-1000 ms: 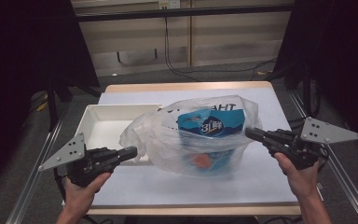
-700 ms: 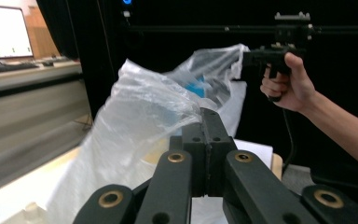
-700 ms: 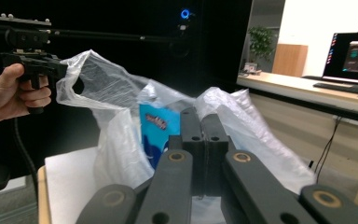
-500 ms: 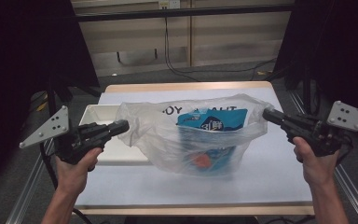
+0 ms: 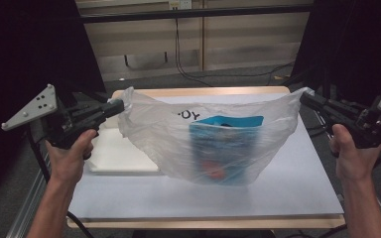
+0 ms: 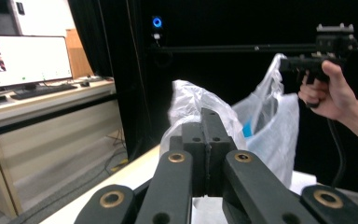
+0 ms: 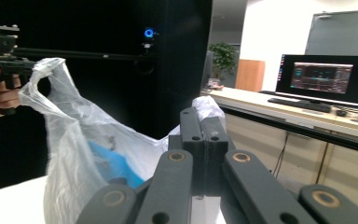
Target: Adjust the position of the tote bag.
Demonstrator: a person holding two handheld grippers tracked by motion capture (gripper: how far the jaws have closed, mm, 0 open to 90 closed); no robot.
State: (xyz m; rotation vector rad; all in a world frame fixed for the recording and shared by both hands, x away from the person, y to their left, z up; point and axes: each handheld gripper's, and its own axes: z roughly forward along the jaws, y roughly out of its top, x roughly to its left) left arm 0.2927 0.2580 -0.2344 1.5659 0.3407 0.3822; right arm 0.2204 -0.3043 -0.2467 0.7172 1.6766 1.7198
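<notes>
Plastic bag (image 5: 178,134) hanging stretched between both grippers.
Left gripper (image 5: 115,106) and right gripper (image 5: 307,97) clamping its handles; bag sagging near table (image 5: 287,188), tray (image 5: 114,153) beside.

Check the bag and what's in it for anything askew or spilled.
Nothing stands out. The plastic bag hangs stretched between left gripper and right gripper, the blue package upright inside, nothing spilled on the table.

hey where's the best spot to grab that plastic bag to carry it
By its two top handles, one from each side, as the left gripper and right gripper do now. The plastic bag is limp, and the blue pack weighs down its middle.
</notes>
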